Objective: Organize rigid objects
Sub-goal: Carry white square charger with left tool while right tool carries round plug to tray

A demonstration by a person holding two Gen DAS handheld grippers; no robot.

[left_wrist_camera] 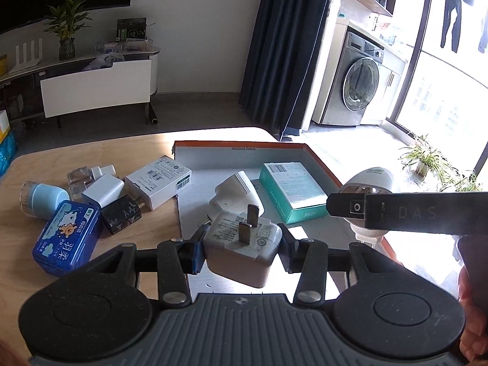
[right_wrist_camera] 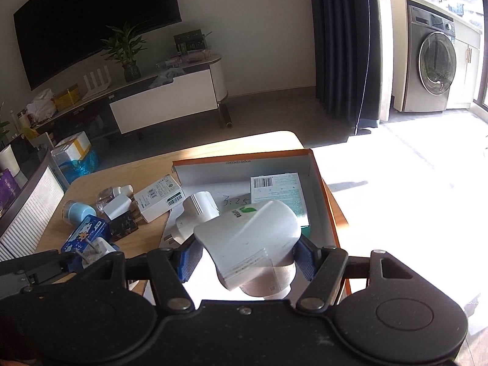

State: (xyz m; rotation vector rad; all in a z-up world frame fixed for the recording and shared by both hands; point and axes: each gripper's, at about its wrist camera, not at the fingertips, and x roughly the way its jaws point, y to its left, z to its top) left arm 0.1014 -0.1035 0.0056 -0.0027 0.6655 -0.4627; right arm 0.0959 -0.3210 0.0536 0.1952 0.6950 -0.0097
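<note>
Both my grippers loaded above the orange-rimmed box [left_wrist_camera: 317, 155]

My left gripper [left_wrist_camera: 241, 247] clamps a white charger [left_wrist_camera: 244, 250], prongs up; my right gripper [right_wrist_camera: 247, 259] grips a white plug-in device [right_wrist_camera: 253, 238].

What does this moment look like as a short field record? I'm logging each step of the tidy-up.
left tool: shut on white plug charger, prongs up
right tool: shut on white plug-in device
orange-rimmed box: holds teal box and white adapter
wooden table, beside the box: blue tin, white carton, black case, light-blue capped jar
</note>
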